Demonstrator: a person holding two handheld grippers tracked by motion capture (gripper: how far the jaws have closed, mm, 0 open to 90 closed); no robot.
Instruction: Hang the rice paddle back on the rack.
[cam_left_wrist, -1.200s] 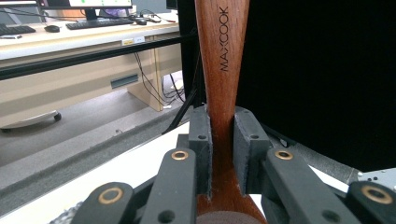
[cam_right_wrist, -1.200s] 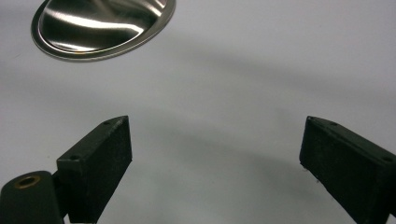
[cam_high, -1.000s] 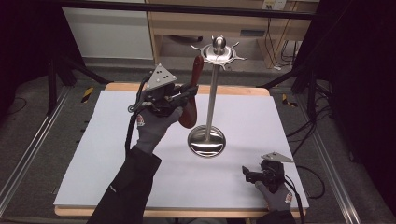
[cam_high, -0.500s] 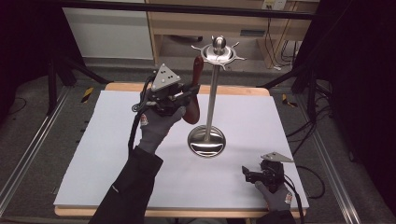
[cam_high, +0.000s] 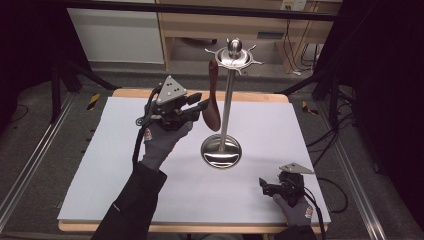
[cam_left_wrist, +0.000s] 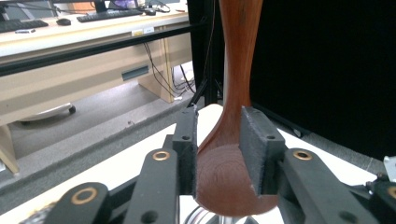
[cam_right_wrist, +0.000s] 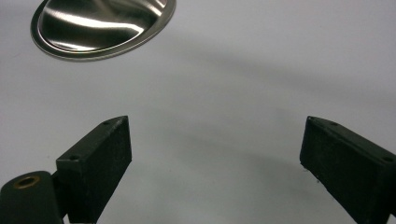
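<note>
Two grippers: left gripper (cam_high: 202, 106) is clamping the wooden spoon (cam_high: 213, 100) bowl at the stand's (cam_high: 228, 90) nine o'clock; keeping it vertical should help hooking. Right gripper (cam_high: 263, 185) is resting wide open, empty.

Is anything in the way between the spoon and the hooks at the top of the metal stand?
Nothing visible blocks it. The left tool grips the wooden spoon by its bowl, handle up beside the stand, its tip right by the hooks.

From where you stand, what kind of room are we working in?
Probably a lab or office recording bay: a dark frame rings the white-topped table, with loose cables behind and a desk with keyboard.
</note>
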